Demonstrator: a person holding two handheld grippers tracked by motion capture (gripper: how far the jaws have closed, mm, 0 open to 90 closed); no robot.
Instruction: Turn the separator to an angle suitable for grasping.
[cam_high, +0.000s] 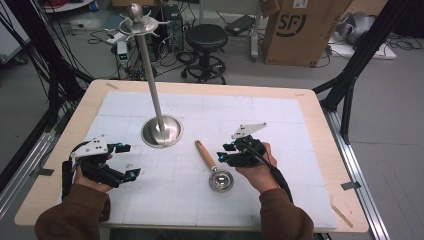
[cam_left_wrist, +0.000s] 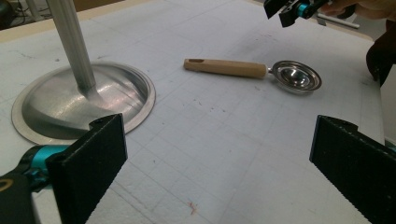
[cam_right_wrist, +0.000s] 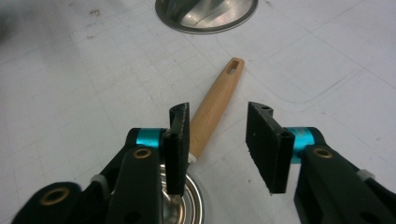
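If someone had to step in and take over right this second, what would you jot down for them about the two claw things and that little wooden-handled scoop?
Right gripper: jaws apart, nothing between the pads; it sits just above the scoop, by the join of handle and bowl.
Left gripper: jaws wide open, empty, at the left of the mat.
Scoop: lying flat on the white mat, wooden handle pointing toward the stand's base, metal bowl nearer the person.
Metal stand: upright on its round base, hooks at the top bare.
Done: nothing hung on the stand.
Left: probably grip the scoop and hang it by its handle hole on a hook.
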